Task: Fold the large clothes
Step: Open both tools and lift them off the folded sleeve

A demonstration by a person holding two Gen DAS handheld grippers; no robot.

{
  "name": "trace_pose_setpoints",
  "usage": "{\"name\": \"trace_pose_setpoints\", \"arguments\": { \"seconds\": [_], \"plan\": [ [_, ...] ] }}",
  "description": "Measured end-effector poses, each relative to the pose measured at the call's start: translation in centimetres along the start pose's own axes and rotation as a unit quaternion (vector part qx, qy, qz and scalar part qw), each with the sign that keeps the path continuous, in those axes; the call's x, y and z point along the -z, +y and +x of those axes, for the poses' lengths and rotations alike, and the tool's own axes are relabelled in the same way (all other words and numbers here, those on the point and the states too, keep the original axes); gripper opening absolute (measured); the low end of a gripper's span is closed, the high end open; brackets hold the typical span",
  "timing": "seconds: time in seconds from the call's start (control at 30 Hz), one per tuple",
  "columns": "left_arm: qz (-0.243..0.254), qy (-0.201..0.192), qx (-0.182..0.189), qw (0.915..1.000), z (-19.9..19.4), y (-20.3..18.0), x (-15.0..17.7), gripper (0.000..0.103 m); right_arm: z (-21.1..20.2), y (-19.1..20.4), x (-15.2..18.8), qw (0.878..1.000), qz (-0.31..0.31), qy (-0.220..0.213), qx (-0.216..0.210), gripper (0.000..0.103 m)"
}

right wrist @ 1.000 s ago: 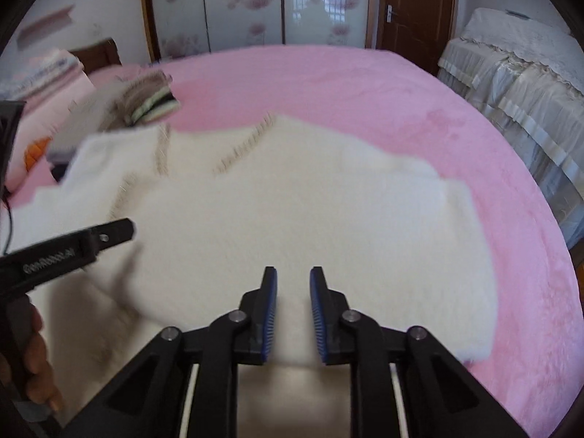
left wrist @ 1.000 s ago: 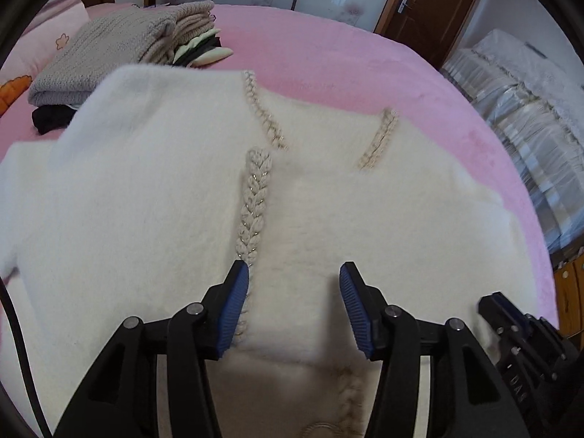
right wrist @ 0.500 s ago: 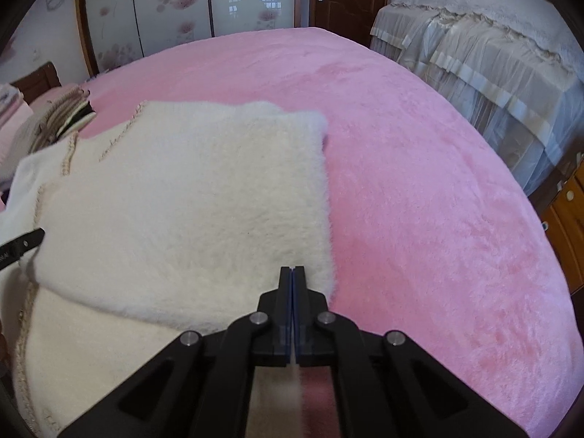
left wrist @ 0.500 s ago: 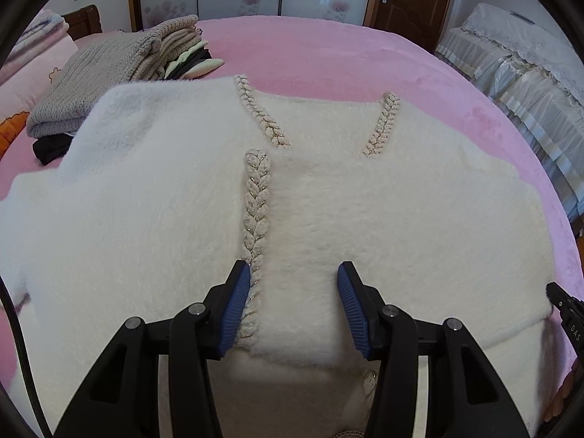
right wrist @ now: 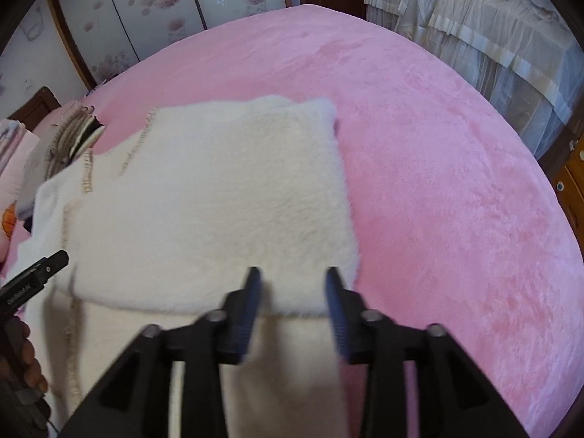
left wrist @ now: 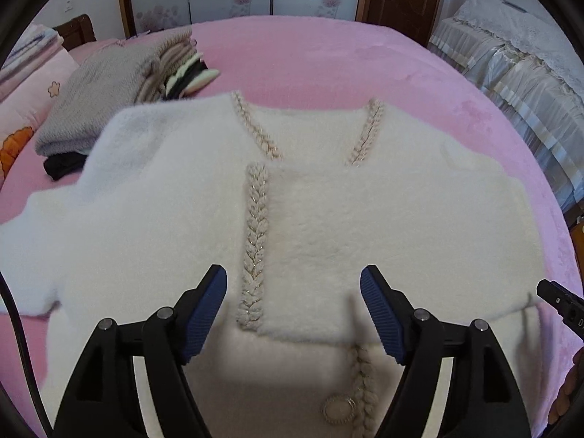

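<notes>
Left tool (left wrist: 294, 292) opening wide, right tool (right wrist: 294, 292) opening, both empty above cardigan (left wrist: 365, 226).

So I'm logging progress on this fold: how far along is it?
Done: the cream cardigan lies on the pink bed with one side folded in over its braid-trimmed front. In hand: nothing; the left gripper and right gripper are opening above it. Left: the far-side sleeve still spreads out, then the final fold.
</notes>
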State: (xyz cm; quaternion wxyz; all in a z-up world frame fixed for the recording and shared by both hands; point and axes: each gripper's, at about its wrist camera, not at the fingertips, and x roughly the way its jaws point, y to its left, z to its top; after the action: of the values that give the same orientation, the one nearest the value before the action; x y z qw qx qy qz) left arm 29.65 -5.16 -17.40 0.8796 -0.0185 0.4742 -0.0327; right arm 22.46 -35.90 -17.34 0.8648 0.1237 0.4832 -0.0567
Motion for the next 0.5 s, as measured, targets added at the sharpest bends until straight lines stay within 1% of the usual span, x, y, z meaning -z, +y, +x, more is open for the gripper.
{"name": "trace_pose_setpoints", "arguments": {
  "seconds": [0.03, 0.1, 0.13, 0.2, 0.27, 0.3, 0.33, 0.4, 0.5],
  "plan": [
    [0.003, -0.004, -0.001, 1.0, -0.9, -0.1, -0.1, 0.075, -0.9, 0.3, 0.0, 1.0, 0.003, -0.003, 0.002, 0.054],
    [0.007, -0.011, 0.003, 0.9999, -2.7, -0.2, -0.2, 0.079, -2.5, 0.9, 0.0, 1.0, 0.012, -0.001, 0.014, 0.06],
    [0.008, -0.015, 0.003, 0.9998, -3.6, -0.2, -0.3, 0.081, -3.2, 1.2, 0.1, 1.0, 0.015, 0.0, 0.014, 0.06],
    [0.009, -0.027, 0.004, 0.9996, -5.8, -0.3, -0.3, 0.089, -5.0, 2.1, 0.3, 1.0, 0.017, -0.006, 0.015, 0.06],
    [0.007, -0.036, 0.014, 0.9992, -8.0, -0.2, -0.2, 0.09, -6.9, 3.2, 0.6, 0.999, 0.01, -0.018, 0.04, 0.06],
    [0.006, -0.039, 0.019, 0.999, -9.0, -0.2, -0.1, 0.09, -8.0, 3.9, 0.8, 0.999, 0.005, -0.03, 0.045, 0.06],
    [0.005, -0.04, 0.021, 0.9989, -10.0, -0.2, 0.0, 0.09, -9.1, 4.4, 1.1, 0.998, 0.001, -0.041, 0.04, 0.06],
    [0.004, -0.041, 0.025, 0.9988, -11.7, -0.1, 0.5, 0.09, -11.3, 5.2, 1.6, 0.998, 0.003, -0.055, 0.013, 0.06],
    [-0.002, -0.047, 0.049, 0.9977, -14.5, 0.5, 1.4, 0.09, -14.3, 6.4, 2.6, 0.997, 0.02, -0.076, -0.014, 0.06]
  ]
}}
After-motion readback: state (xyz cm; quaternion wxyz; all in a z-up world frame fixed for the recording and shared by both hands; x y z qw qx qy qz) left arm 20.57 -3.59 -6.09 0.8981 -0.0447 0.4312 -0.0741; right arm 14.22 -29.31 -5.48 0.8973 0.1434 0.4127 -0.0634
